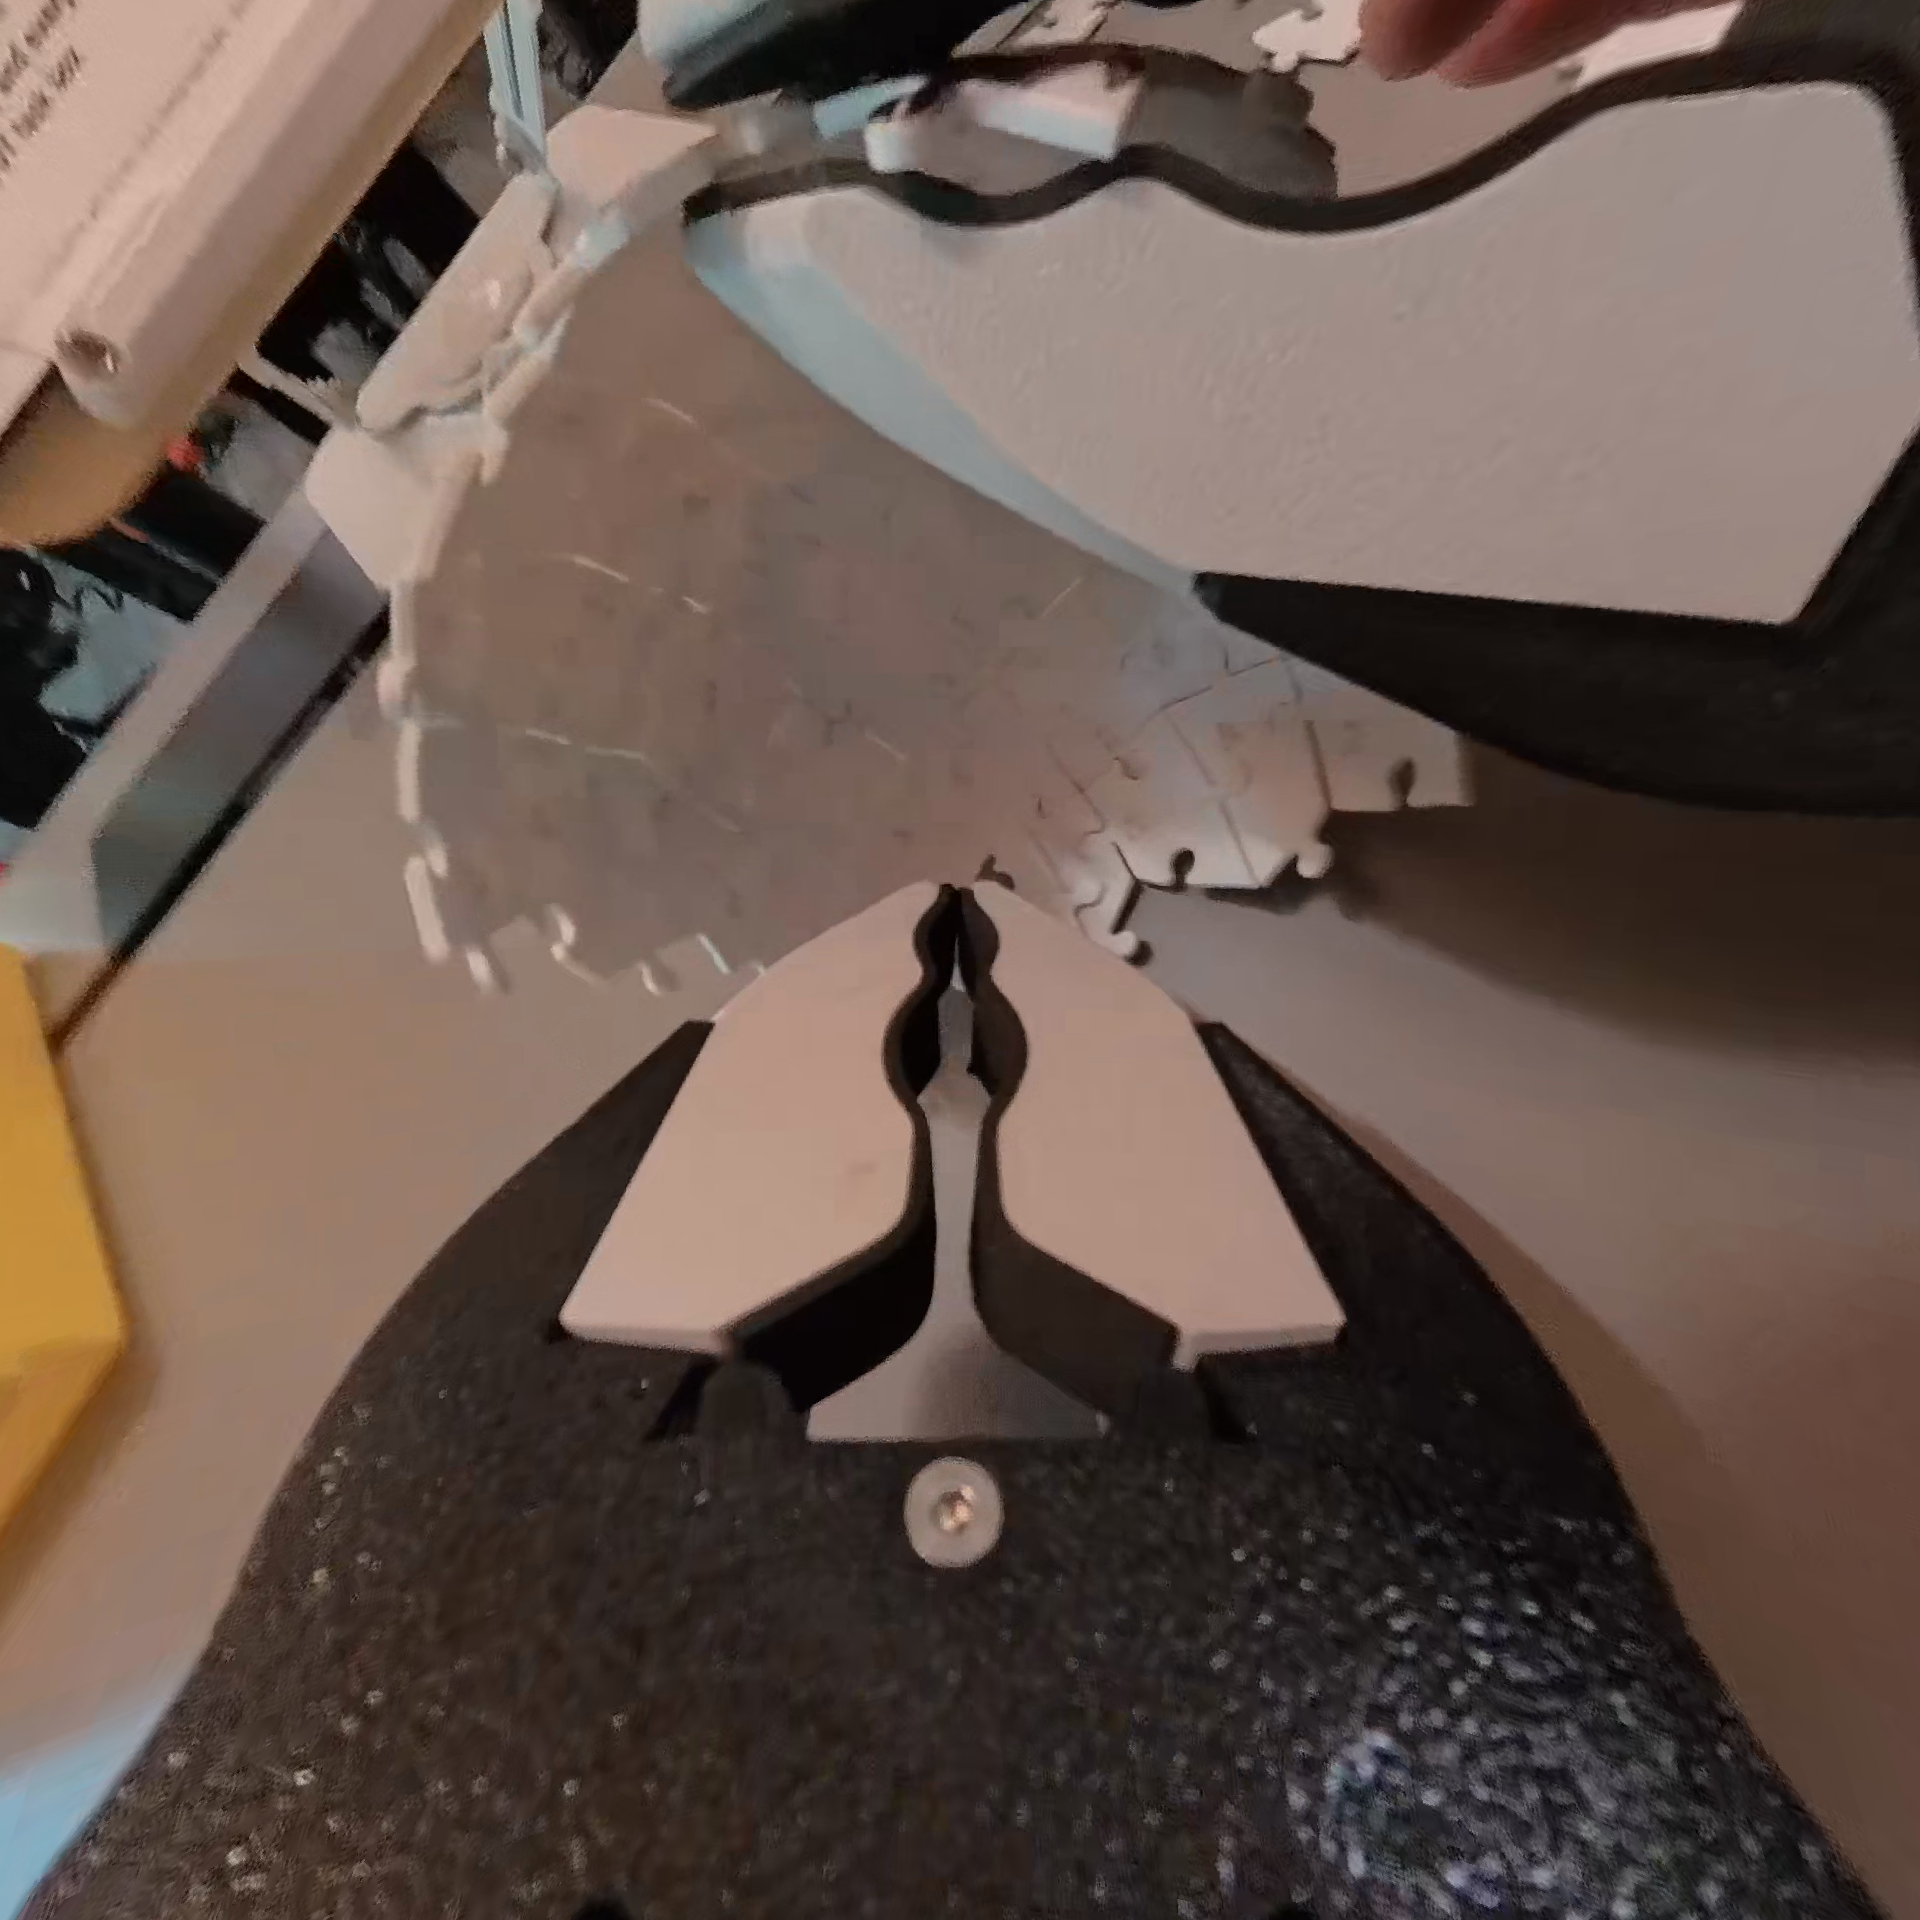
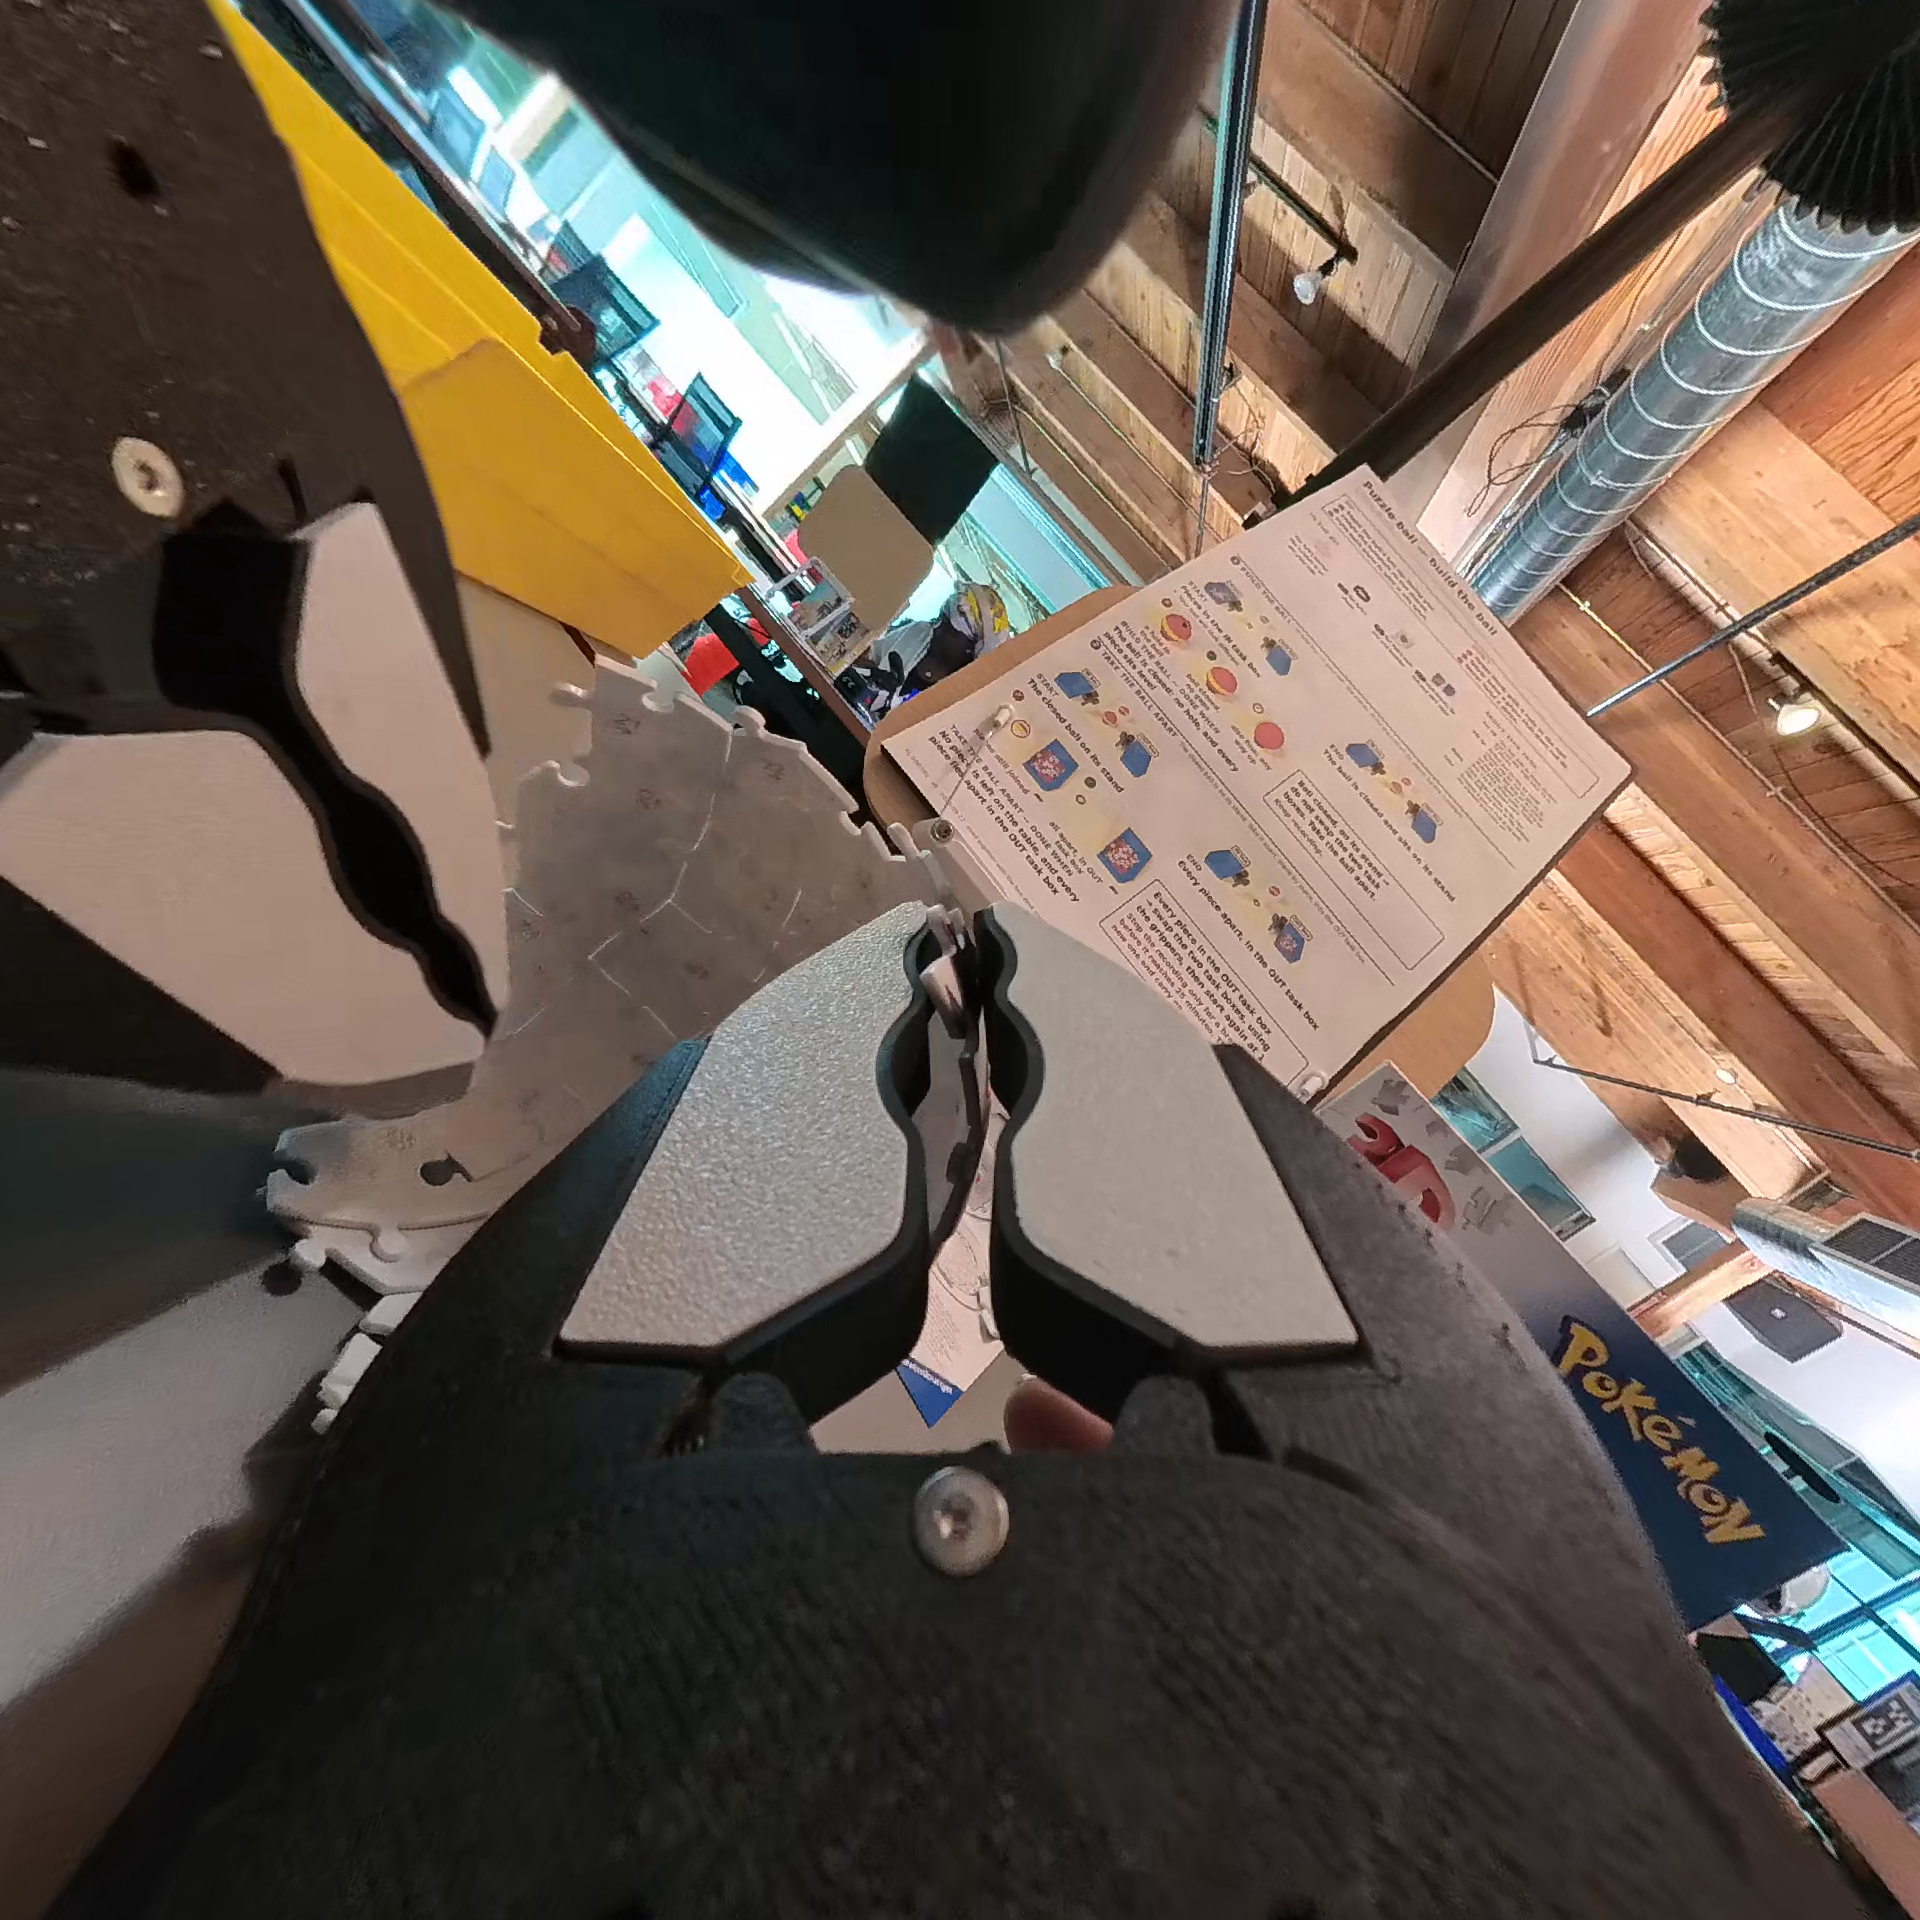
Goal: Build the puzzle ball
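Note:
A partly joined shell of grey-white puzzle pieces (image 1: 727, 675), curved like part of a ball, is held above the table. My left gripper (image 1: 951, 920) is shut on the shell's near rim. My right gripper (image 2: 961, 935) is shut on a thin puzzle piece (image 2: 954, 987) seen edge-on, at the shell's (image 2: 665, 862) far edge. In the left wrist view the right gripper (image 1: 707, 203) comes in from the upper right, with a white piece (image 1: 1039, 109) between its fingers. In the right wrist view the left gripper (image 2: 473, 997) touches the shell from the left.
A yellow box (image 1: 42, 1195) stands at the left; it also shows in the right wrist view (image 2: 520, 447). An instruction sheet on a board (image 2: 1247, 779) stands behind. A dark blue game box (image 2: 1621, 1403) is at the right. A hand (image 1: 1475, 42) is at the top. The grey table (image 1: 1455, 1143) lies below. Some 10 cm of space lies between my two pairs of fingers.

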A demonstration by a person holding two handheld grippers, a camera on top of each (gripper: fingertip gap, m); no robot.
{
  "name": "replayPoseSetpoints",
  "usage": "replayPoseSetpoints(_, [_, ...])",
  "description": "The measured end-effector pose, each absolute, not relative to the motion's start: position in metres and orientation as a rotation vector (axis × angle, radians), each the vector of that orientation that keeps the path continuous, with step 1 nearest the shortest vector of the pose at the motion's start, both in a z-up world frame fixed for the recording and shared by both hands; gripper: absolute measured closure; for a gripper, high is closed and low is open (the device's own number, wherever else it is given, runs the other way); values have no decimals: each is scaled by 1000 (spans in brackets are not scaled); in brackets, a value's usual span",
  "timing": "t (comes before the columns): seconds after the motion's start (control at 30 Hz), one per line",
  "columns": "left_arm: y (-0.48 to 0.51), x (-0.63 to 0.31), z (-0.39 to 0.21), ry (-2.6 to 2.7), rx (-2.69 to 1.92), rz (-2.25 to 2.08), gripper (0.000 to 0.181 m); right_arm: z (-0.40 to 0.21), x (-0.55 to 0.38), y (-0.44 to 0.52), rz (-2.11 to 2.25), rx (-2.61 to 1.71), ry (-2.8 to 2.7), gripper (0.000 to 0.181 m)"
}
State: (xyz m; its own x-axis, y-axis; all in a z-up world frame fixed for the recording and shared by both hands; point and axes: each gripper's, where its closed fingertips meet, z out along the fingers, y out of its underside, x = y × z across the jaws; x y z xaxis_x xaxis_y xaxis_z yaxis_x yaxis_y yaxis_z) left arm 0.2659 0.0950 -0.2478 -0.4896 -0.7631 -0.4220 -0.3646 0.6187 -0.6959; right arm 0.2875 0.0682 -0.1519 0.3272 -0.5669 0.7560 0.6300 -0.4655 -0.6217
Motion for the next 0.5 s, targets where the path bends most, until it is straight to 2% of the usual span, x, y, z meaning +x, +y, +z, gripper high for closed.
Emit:
replayPoseSetpoints(0.03, [94,264,-250,2090,-922,-703,181,-152,287,68,-1392,-1513,-56,175])
replayPoseSetpoints(0.5, [90,265,-272,2070,-1351,-747,181,-153,284,65,-1403,-1511,0,175])
